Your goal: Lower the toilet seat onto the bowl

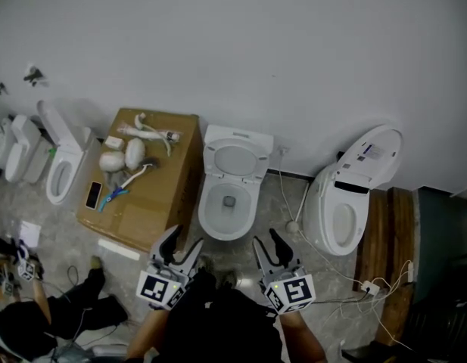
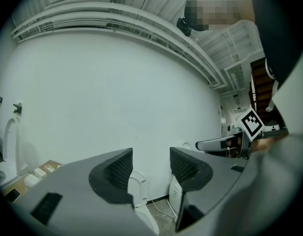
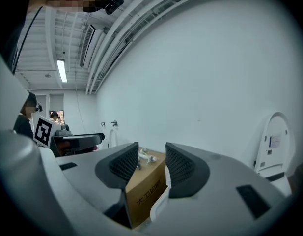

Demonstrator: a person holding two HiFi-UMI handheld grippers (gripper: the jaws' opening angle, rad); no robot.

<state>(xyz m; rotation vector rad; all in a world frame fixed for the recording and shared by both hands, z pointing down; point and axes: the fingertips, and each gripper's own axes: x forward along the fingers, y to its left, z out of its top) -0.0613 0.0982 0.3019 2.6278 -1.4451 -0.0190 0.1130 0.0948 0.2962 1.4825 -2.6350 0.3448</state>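
The toilet seat (image 1: 236,159) is seen raised at the far side. The left gripper (image 1: 185,245) and right gripper (image 1: 269,245) are held open and empty, probably to reach it

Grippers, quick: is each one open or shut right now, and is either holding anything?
Left gripper: open, holding nothing.
Right gripper: open, holding nothing.

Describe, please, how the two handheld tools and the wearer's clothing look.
The left tool and right tool match: grey bodies, two curved jaws with dark ribbed pads, and each with a white cube bearing black square markers. The person wears dark clothing.
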